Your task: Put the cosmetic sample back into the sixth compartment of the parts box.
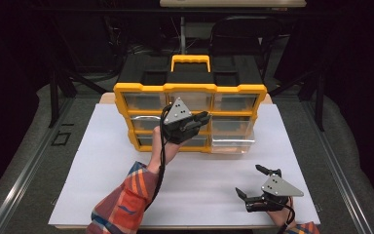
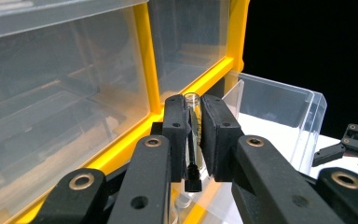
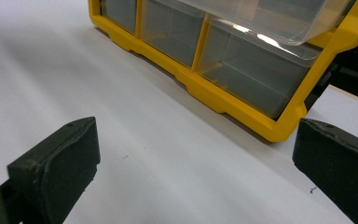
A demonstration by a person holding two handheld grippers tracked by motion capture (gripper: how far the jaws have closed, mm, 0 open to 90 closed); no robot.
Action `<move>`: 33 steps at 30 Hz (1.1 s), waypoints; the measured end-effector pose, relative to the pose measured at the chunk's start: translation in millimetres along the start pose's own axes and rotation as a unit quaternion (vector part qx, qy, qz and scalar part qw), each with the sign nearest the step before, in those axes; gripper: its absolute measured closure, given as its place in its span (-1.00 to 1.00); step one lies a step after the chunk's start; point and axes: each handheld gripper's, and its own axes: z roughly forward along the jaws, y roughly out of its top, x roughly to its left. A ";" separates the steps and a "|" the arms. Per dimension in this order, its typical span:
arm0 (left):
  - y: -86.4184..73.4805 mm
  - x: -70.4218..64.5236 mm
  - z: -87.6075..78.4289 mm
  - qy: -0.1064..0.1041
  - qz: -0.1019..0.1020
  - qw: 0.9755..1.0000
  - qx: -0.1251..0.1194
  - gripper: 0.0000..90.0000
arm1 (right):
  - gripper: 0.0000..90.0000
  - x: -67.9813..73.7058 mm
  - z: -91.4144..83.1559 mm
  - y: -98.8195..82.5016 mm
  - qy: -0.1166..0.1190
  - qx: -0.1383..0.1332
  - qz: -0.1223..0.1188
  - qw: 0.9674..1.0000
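Observation:
A yellow organizer (image 1: 190, 89) with clear drawers stands on the white board (image 1: 102, 170). My left gripper (image 1: 203, 118) is held in front of its middle column. In the left gripper view this gripper (image 2: 193, 112) is shut on a small clear vial (image 2: 192, 126) with a black cap at its lower end, held upright between the pads. A clear drawer (image 2: 279, 116) is pulled out just to the right of it (image 1: 231, 141). My right gripper (image 1: 248, 180) rests low near the board's front right, jaws wide open and nothing between them (image 3: 193, 140).
The organizer has a yellow carry handle (image 1: 190, 59) on top and black framework behind it. In the right gripper view the organizer's bottom row (image 3: 242, 70) lies ahead, with the pulled-out drawer (image 3: 270, 18) above it. Bare white board stretches in front of the organizer.

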 end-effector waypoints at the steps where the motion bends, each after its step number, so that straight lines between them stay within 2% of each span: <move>1: 0.7 -0.4 0.5 0.000 0.000 1.000 0.001 0.78 | -1.00 0.1 0.1 0.0 0.000 0.000 0.001 1.000; 24: 14.4 -9.6 17.4 -0.021 0.012 1.000 0.000 0.78 | -1.00 -0.9 -0.5 -0.4 0.001 -0.001 0.002 1.000; 33: 14.8 -13.0 23.3 -0.032 0.010 0.999 -0.003 0.78 | -1.00 -1.6 0.4 -0.9 0.001 0.000 0.003 1.000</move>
